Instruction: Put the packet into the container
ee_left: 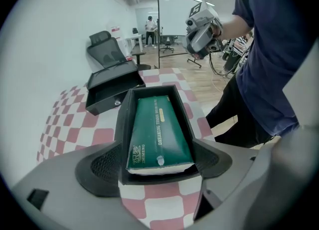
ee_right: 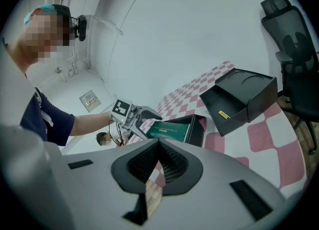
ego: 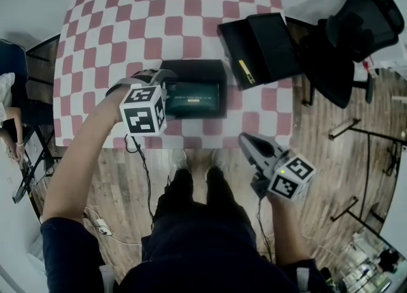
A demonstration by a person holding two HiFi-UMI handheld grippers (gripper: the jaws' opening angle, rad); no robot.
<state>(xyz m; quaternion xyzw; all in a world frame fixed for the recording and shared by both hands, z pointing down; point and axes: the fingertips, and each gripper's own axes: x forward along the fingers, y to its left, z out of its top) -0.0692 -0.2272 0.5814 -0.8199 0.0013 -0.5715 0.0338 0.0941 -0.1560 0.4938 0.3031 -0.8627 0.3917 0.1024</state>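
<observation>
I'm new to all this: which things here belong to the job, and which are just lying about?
In the job: green packet, black container holding it, left claw open astride the container.
Lying about: second black box, office chair, idle right claw.

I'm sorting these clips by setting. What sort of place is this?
Probably an office or lab workroom. A black office chair stands beside a table under a red-and-white checked cloth, on a wood-look floor, and more desks and chairs show far down the room.
</observation>
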